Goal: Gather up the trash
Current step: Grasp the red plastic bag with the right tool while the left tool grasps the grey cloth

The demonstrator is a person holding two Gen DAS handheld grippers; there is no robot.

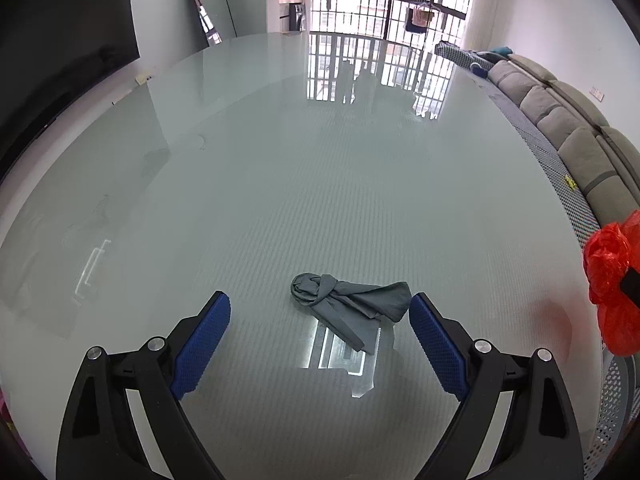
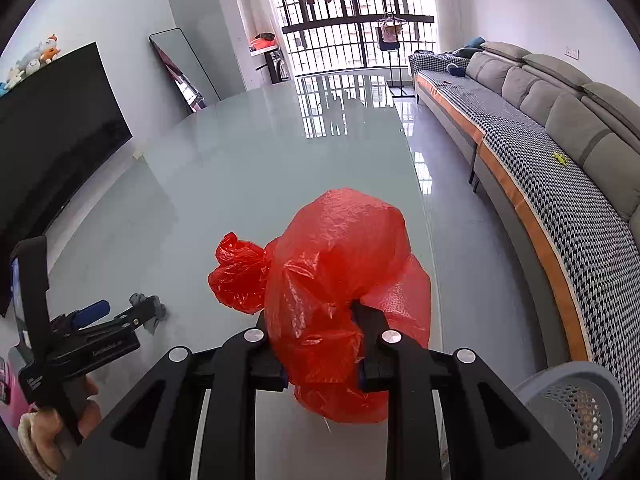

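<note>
Collecting trash from the glass tabletop, partway through.
Right gripper: jaws pinching a knotted red plastic bag, contents hidden, above the tabletop's near edge. Left gripper: jaws spread, flanking a knotted grey rag lying on the tabletop, apparently not yet gathered. Perforated grey bin standing beside the tabletop, contents not visible.

Grey sofa along right wall; black TV left; mirror leaning.
</note>
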